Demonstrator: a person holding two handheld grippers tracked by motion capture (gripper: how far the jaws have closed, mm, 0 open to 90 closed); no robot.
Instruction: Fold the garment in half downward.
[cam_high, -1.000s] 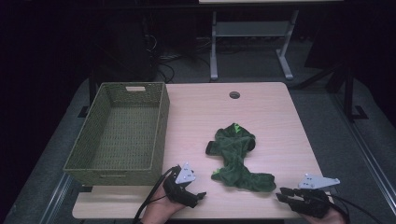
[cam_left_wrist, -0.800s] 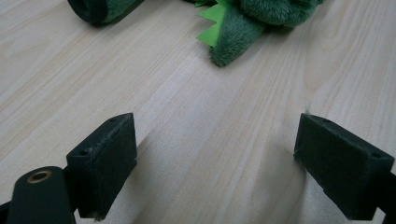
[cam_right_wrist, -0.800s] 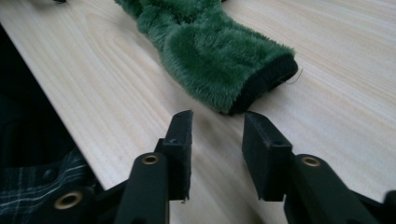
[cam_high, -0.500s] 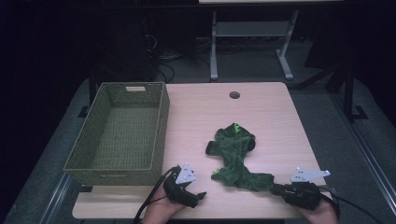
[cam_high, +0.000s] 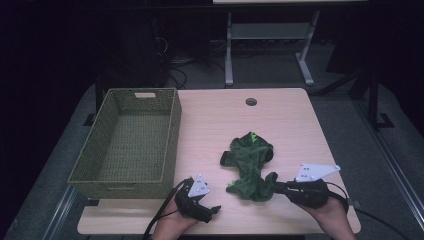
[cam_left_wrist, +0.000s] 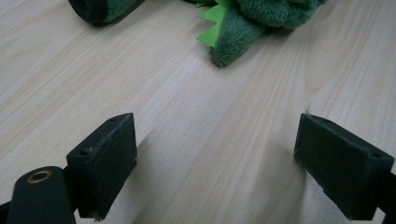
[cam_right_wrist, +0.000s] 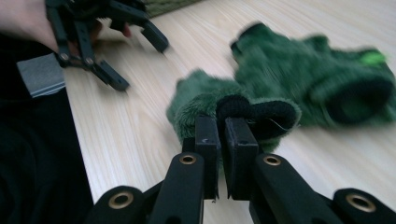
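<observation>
Our right gripper (cam_right_wrist: 223, 140) has just been closing and now pinches the black cuff of the green plush garment (cam_high: 250, 165) lying mid-table. Our left gripper (cam_left_wrist: 219, 158) rests spread apart on the table (cam_high: 210, 120). We judge the grasp made; lifting it into the wicker basket (cam_high: 172, 130) remains.

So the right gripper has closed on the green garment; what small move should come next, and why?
Probably lift it a little higher. The right gripper has just closed its jaws on the black cuff of the garment, but most of the cloth lies on the table. Raising it would free the cloth for a carry toward the basket. The left gripper rests open on the table.
</observation>
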